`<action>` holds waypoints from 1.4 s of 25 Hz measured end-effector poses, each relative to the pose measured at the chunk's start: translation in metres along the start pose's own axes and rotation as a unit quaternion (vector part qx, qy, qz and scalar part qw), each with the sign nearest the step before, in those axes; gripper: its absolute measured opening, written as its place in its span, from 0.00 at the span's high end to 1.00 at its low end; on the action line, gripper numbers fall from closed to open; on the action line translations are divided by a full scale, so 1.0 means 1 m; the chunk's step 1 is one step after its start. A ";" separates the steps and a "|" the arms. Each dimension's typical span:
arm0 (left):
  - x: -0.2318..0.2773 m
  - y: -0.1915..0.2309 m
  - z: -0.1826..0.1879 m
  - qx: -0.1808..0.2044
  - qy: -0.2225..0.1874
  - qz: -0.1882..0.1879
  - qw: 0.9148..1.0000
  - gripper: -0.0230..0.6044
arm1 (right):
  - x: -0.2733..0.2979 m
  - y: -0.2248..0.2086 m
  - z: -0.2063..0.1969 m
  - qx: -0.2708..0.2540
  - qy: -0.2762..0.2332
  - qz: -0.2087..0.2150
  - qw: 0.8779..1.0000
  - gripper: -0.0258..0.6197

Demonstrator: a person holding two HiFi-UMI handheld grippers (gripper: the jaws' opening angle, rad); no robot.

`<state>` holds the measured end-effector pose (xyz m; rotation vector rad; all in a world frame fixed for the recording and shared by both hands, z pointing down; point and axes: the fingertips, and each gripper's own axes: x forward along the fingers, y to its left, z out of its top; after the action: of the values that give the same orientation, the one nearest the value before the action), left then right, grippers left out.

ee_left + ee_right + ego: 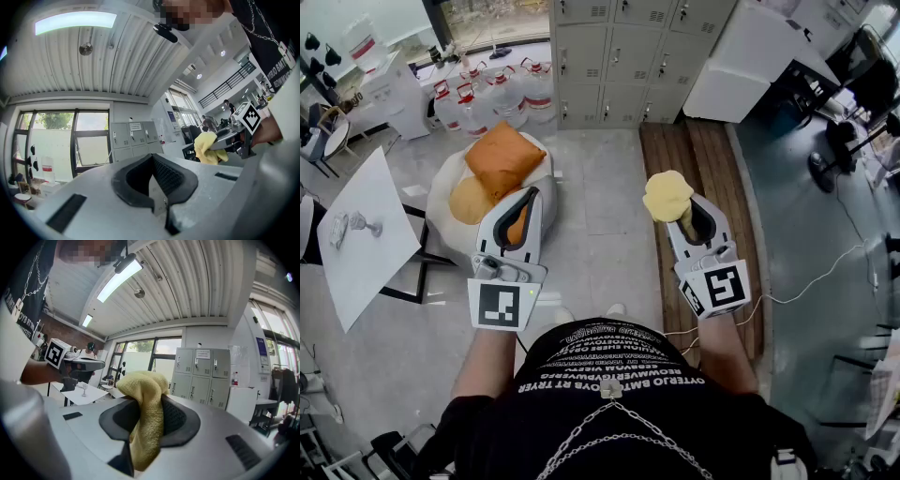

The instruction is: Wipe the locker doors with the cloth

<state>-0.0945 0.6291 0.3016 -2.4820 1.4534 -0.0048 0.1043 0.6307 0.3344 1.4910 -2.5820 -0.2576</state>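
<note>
Right gripper [682, 212] jaws clamped on bunched yellow cloth [147, 425], left gripper [153, 156] jaws pressed together, empty, both well apart from grey lockers [628, 56].

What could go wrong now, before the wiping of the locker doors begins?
The cloth is only bunched in the right tongs, so it might slip out when pressed on the lockers. A white cable lies on the floor at the right; a foot could catch it.

Open floor [600, 197] lies between me and the lockers [619, 66]; a beanbag [441, 192] and jugs [492, 103] block my left.
</note>
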 end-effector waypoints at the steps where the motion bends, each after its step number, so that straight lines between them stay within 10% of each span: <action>1: 0.003 -0.006 0.001 -0.001 0.000 -0.001 1.000 0.95 | -0.004 -0.003 -0.003 0.002 0.002 -0.001 1.000 0.79; 35: 0.057 -0.105 0.001 0.008 0.034 0.039 0.999 0.95 | -0.053 -0.095 -0.044 0.028 -0.035 0.042 0.998 0.79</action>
<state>0.0243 0.6290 0.3176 -2.4324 1.5713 -0.0864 0.2200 0.6263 0.3543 1.4115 -2.7211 -0.2327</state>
